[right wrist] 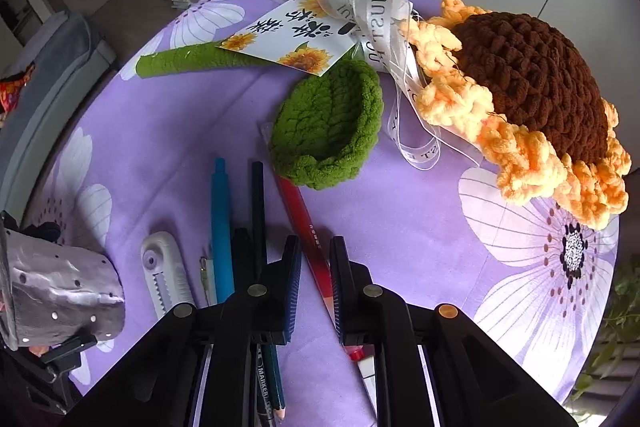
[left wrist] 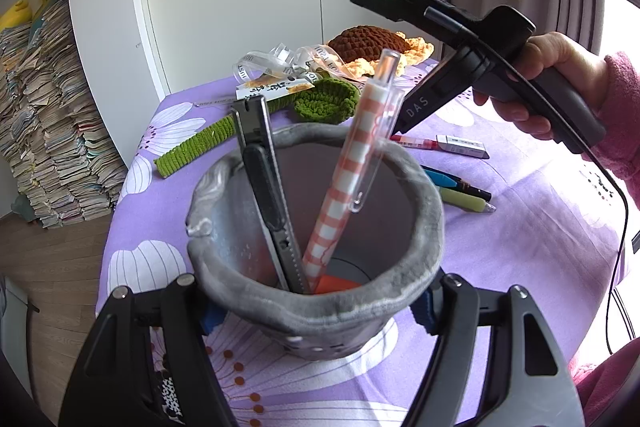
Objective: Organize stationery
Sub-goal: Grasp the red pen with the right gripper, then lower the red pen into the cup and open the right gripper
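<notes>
Left gripper [left wrist: 320, 311] clamped on grey pen holder [left wrist: 424, 195] containing utility knife [left wrist: 266, 187] and checked pen [left wrist: 344, 183], right gripper [right wrist: 315, 285] narrowly parted astride red pencil [right wrist: 306, 227], pads clear, purple tablecloth [right wrist: 400, 227]

Left gripper [left wrist: 316, 311] clamps grey pen holder [left wrist: 224, 259]; checked pen [left wrist: 344, 183] and utility knife [left wrist: 266, 195] stand inside; right gripper [left wrist: 416, 107] just behind holder.
</notes>
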A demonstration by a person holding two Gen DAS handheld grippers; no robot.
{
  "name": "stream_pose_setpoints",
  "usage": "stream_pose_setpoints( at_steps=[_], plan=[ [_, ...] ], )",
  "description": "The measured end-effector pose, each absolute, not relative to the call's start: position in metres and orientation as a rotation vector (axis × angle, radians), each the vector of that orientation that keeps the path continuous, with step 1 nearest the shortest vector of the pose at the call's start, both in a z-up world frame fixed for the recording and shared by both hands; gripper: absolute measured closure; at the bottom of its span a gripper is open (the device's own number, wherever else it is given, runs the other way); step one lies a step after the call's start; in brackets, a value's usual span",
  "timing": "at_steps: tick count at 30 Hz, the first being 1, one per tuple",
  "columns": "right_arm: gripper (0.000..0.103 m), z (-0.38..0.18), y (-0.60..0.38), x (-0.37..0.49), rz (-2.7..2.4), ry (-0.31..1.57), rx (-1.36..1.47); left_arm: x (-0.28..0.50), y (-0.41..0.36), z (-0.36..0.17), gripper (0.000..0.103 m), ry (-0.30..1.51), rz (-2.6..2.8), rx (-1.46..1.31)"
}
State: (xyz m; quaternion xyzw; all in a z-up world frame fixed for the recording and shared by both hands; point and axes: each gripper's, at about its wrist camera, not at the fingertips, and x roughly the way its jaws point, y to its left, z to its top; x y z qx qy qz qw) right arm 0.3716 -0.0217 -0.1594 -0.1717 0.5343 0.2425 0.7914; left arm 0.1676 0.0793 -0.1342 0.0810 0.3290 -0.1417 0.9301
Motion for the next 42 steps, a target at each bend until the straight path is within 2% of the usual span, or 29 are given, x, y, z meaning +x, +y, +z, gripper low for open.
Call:
stream_pose_setpoints(
  at_steps=[8,15,22,30,35,42],
  plan=[
    [0.093,-0.154,-0.004,0.363,0.636,1.187,-0.401,0.167,0.080,-0.135,0.033,0.672,-0.286,0.158],
    [0.093,-0.103,-0.043,0.318,0.641,1.103,-0.244,0.166,0.082,-0.135,0.033,0.671,-0.300,0.162],
    [0.093,-0.034,-0.041,0.261,0.916,0.806,0.108,0.166,0.083,-0.135,0.033,0.670,-0.296,0.158],
    [0.093,-0.077,0.004,0.256,1.003,0.765,0.183,0.165,0.083,-0.134,0.033,0.677,-0.296,0.161],
    [0.093,-0.079,0.004,0.255,1.037,0.713,0.183,0.166,0.083,-0.134,0.033,0.679,-0.300,0.162],
    [0.093,-0.076,-0.013,0.242,1.023,0.743,0.165,0.168,0.082,-0.134,0.032,0.672,-0.296,0.167]
  ],
)
